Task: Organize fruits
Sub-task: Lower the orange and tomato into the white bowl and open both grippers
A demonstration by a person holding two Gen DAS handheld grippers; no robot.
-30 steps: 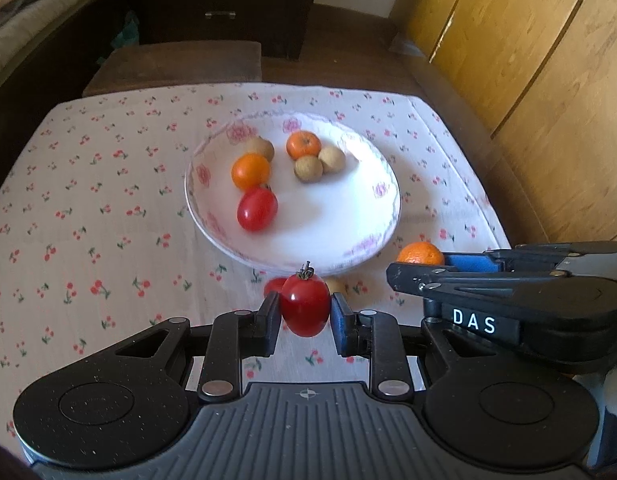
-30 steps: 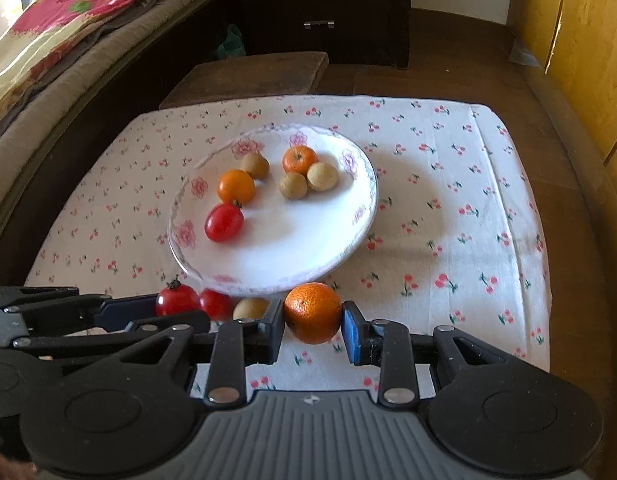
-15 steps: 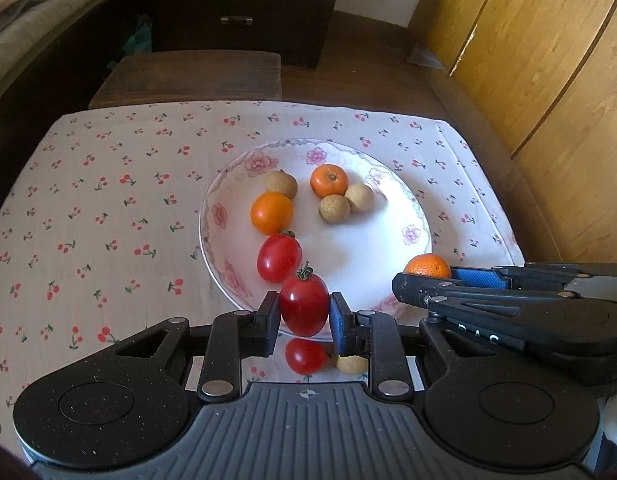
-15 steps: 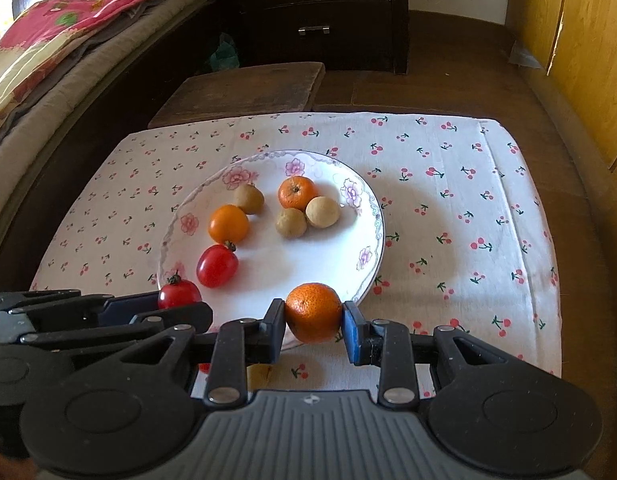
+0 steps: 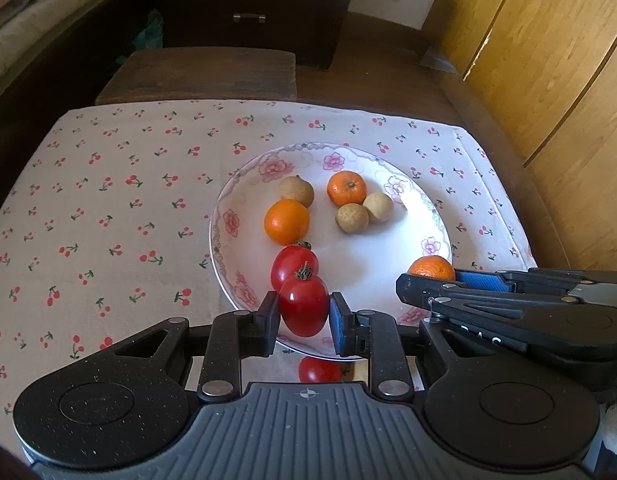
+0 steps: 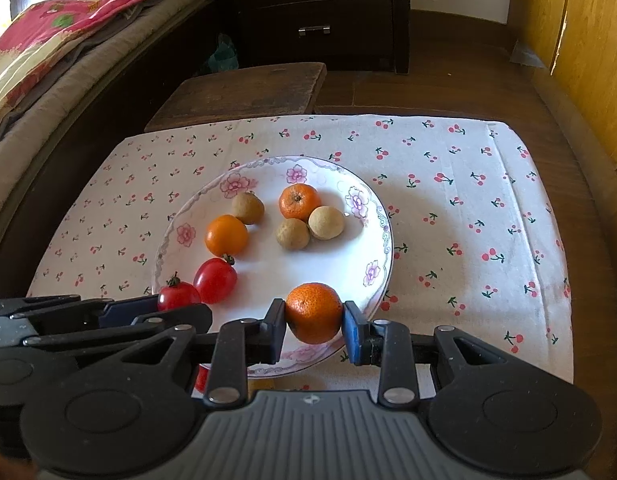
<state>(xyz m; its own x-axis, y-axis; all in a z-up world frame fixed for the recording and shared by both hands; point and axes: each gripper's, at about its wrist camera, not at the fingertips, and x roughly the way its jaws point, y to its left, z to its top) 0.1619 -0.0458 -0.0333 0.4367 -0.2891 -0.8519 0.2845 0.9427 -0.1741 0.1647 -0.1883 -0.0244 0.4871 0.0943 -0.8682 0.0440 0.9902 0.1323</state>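
A white flowered plate [image 5: 436, 216] [image 6: 382, 232] sits on the cherry-print cloth, holding two oranges, three brown longans and a red tomato [image 5: 290, 262] [image 6: 215, 280]. My left gripper [image 5: 302, 310] is shut on a second red tomato [image 5: 304, 306] [image 6: 177, 296], held over the plate's near rim beside the resting one. My right gripper [image 6: 313, 316] is shut on a small orange [image 6: 313, 312] [image 5: 431, 269] above the plate's near right rim. One more tomato [image 5: 318, 370] lies on the cloth under the left gripper.
The cherry-print cloth [image 5: 108, 208] [image 6: 468, 208] covers a low table. A dark wooden stool [image 5: 204, 68] stands behind it, with a dark drawer chest [image 6: 324, 12] beyond, bedding [image 6: 60, 40] at left and yellow wooden cabinets [image 5: 548, 60] at right.
Both grippers have carried their fruit forward from in front of the plate to over its near rim. The tomato and orange stay gripped.
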